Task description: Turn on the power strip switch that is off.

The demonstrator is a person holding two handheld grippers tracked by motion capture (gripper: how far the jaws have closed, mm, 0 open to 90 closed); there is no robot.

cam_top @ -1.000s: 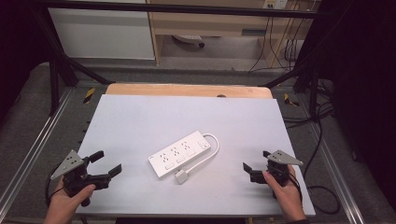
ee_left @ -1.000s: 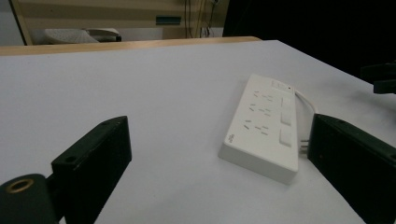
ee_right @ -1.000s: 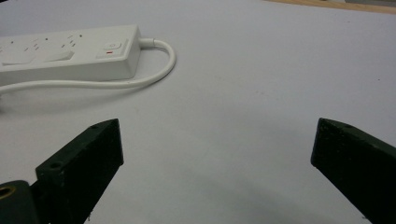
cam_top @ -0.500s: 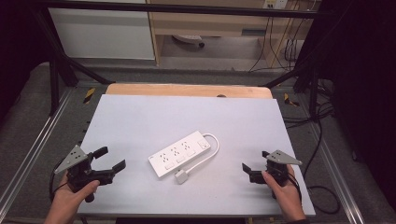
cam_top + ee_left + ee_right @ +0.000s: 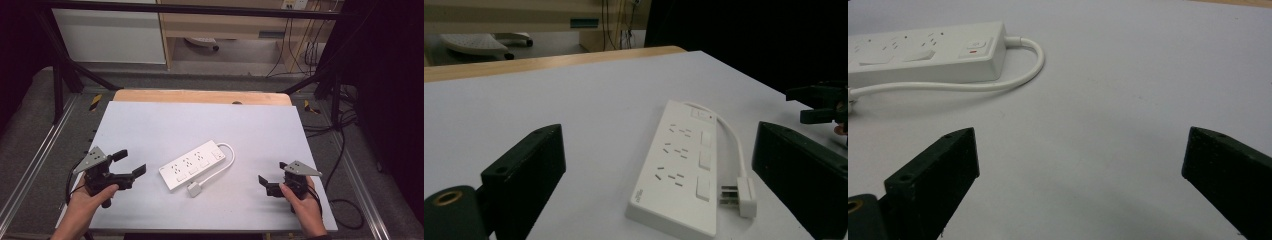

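A white power strip (image 5: 192, 164) lies slantwise at the middle of the pale table (image 5: 200, 120), its short cord looping round to a plug (image 5: 194, 189) beside its near end. My left gripper (image 5: 131, 162) stands open just left of the strip, jaws pointing at it with nothing between them. In the left gripper view the strip (image 5: 681, 165) and plug (image 5: 739, 195) lie straight ahead. My right gripper (image 5: 272, 173) is open at the table's near right, well apart from the strip. The right gripper view has the strip's switch end (image 5: 923, 50) and cord (image 5: 1033, 65) at upper left.
A wooden strip (image 5: 200, 96) borders the table's far edge. Metal rails (image 5: 40, 155) run along both sides, and cables (image 5: 345, 150) trail on the floor to the right. The other gripper (image 5: 819, 102) appears far right in the left gripper view.
My left gripper has moved right and slightly forward, closer to the power strip. The right gripper has stayed almost still, and both remain open.
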